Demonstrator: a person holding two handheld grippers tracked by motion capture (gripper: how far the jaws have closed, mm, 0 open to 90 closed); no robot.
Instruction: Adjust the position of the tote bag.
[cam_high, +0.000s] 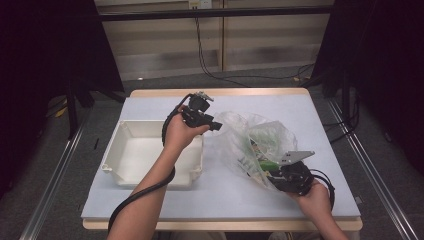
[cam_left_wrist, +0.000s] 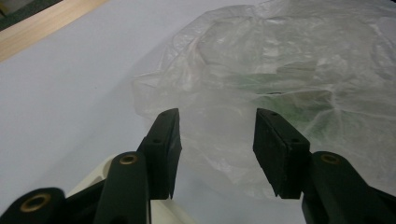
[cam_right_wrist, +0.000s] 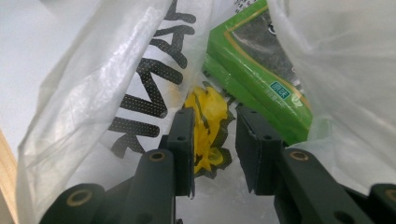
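A crumpled clear plastic bag lies on the pale blue table, right of centre. My left gripper hovers at the bag's left side, and in the left gripper view its jaws stand open with the bag just beyond them and nothing between. My right gripper is at the bag's near end, reaching into its mouth. In the right gripper view it stands open inside the bag, in front of a white packet with black letters and a yellow print. A green packet lies to the right.
A white rectangular bin stands on the table to the left of the bag, under my left forearm. The table's wooden edge runs along the far side. Black cables trail from both grippers.
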